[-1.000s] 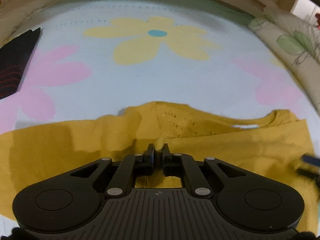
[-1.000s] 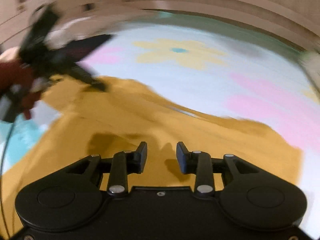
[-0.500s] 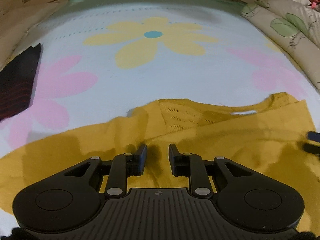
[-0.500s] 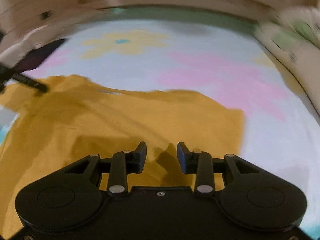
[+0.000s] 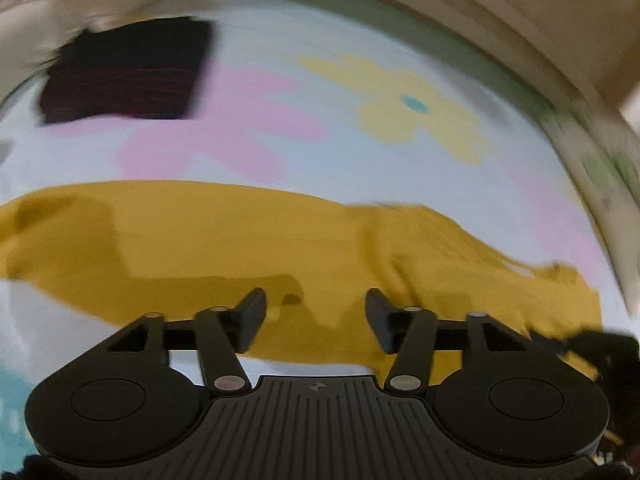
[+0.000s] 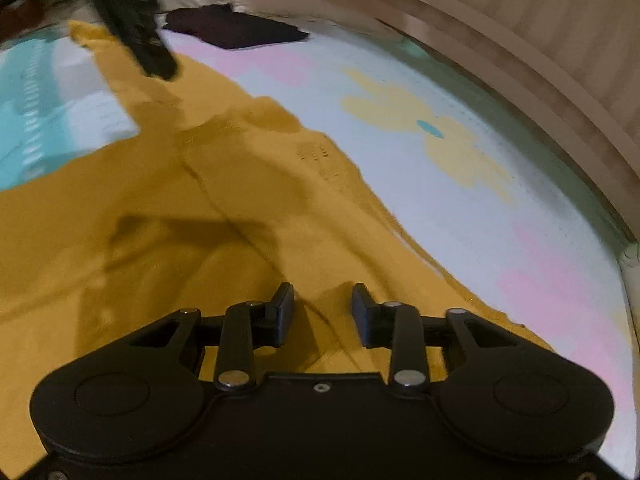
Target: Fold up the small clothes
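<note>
A mustard-yellow knit garment [image 5: 224, 240] lies spread on a flower-print bed sheet [image 5: 360, 168]. My left gripper [image 5: 316, 316] is open and empty, its fingers just above the garment's near edge. In the right wrist view the same garment [image 6: 192, 208] fills the lower left, with creases running across it. My right gripper [image 6: 322, 312] is open and empty over a raised fold of the garment. The left gripper [image 6: 156, 60] shows blurred at the top left of that view, over the garment's far end.
A folded dark garment with red stripes [image 5: 124, 72] lies on the sheet at the far left; it also shows in the right wrist view [image 6: 236, 30]. A wooden bed frame [image 6: 520, 56] curves along the far side. A leaf-print pillow [image 5: 608, 168] is at the right.
My left gripper let go of the yellow garment, opened wide and swung left. My right gripper stayed open and turned to look along the garment.
</note>
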Demonstrator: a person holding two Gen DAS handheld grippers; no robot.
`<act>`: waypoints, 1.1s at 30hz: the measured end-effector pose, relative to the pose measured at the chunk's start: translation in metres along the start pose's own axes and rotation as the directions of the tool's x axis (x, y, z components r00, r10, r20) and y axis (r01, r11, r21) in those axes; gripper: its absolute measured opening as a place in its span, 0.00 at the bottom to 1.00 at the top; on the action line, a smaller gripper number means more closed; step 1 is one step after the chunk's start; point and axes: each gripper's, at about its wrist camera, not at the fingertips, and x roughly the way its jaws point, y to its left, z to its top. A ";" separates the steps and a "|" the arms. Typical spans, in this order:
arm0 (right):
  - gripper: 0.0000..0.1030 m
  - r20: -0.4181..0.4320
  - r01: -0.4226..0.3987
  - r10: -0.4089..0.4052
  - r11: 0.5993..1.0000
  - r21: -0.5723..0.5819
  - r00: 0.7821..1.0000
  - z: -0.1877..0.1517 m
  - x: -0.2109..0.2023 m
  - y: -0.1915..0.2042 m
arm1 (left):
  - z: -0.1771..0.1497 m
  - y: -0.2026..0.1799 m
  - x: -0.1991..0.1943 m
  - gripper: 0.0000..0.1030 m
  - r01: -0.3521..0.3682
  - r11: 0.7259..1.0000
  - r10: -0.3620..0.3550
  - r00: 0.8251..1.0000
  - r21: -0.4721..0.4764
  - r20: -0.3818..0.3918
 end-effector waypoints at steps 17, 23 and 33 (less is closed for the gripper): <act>0.55 0.030 -0.189 0.188 0.941 0.281 0.982 0.024 -0.049 -0.010 | -0.011 0.159 -0.044 0.88 -0.145 0.841 0.256 0.955 -0.522 0.148; 0.55 0.043 -0.241 0.245 0.877 0.415 0.969 0.035 -0.058 -0.018 | -0.017 0.203 -0.047 0.92 -0.049 0.795 0.209 0.958 -0.605 0.197; 0.55 0.045 -0.218 0.229 0.824 0.523 0.972 0.031 -0.066 -0.026 | 0.005 0.209 -0.021 0.31 -0.019 0.787 0.220 0.943 -0.617 0.251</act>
